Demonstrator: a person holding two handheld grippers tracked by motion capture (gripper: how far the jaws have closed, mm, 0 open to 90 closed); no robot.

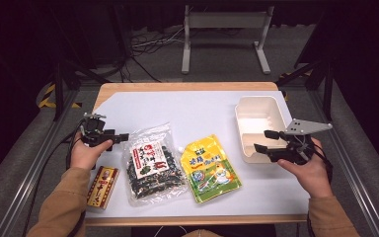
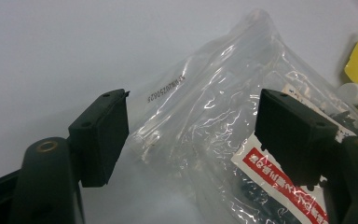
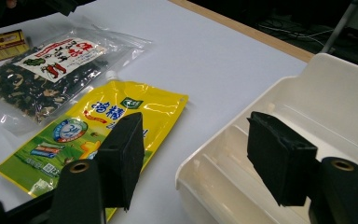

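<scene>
Two hand-held grippers [image 1: 121, 137] [image 1: 266, 141], two pouches [image 1: 152, 164] [image 1: 209, 169]

The high view looks forward and down over the whole table [image 1: 187, 106]. The left gripper view sits close above the clear snack bag [image 2: 223, 116]. The right gripper view looks low across the yellow pouch [image 3: 98, 126], sharing that bag, perhaps its far end.

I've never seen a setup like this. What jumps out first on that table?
The bright yellow pouch lies mid-table, beside a clear bag of dark dried food on its left. A white tray sits at the right, where the open right gripper hovers at its edge; the open left gripper points at the bag.
</scene>
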